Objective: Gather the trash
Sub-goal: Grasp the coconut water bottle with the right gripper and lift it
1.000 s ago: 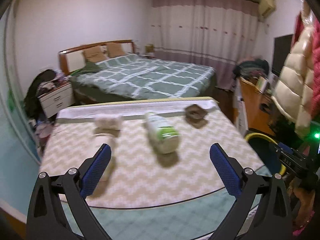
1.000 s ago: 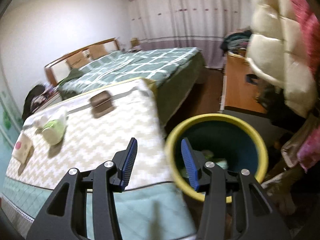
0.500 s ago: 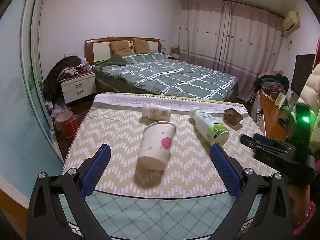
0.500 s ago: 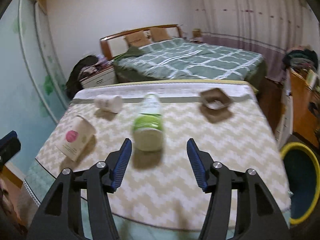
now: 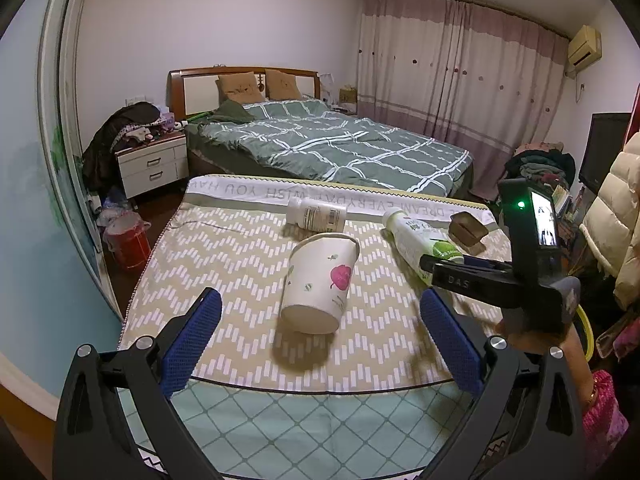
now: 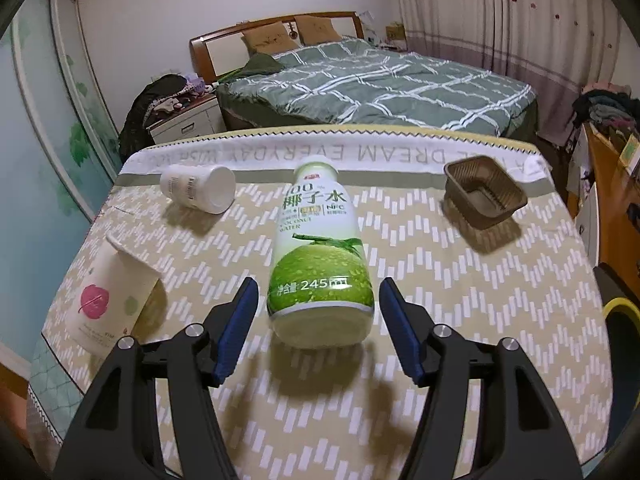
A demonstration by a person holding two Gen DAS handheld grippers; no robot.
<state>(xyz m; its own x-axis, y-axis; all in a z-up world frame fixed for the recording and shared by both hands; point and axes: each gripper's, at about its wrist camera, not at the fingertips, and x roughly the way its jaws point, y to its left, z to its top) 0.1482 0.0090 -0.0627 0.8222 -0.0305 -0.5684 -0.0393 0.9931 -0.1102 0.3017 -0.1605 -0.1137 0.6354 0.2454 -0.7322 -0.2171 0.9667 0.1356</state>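
Four items remain uncollected: green-labelled plastic coconut-water bottle (image 6: 320, 256), white paper cup (image 5: 320, 282), white jar (image 6: 199, 189), brown tray (image 6: 484, 192); left gripper (image 5: 320, 350) gapes empty, right gripper (image 6: 318, 330) widens around the bottle, not touching.

Left wrist view: looked forward and down from my left hand, set back from the patterned table (image 5: 240, 248).
Right wrist view: sat closer, low over the coconut water bottle (image 6: 320, 256).
Shared: table, paper cup (image 5: 320, 280), bed (image 6: 380, 84).

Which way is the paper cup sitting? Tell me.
Tipped over. The paper cup lies on its side on the cloth, base toward the left-wrist camera.
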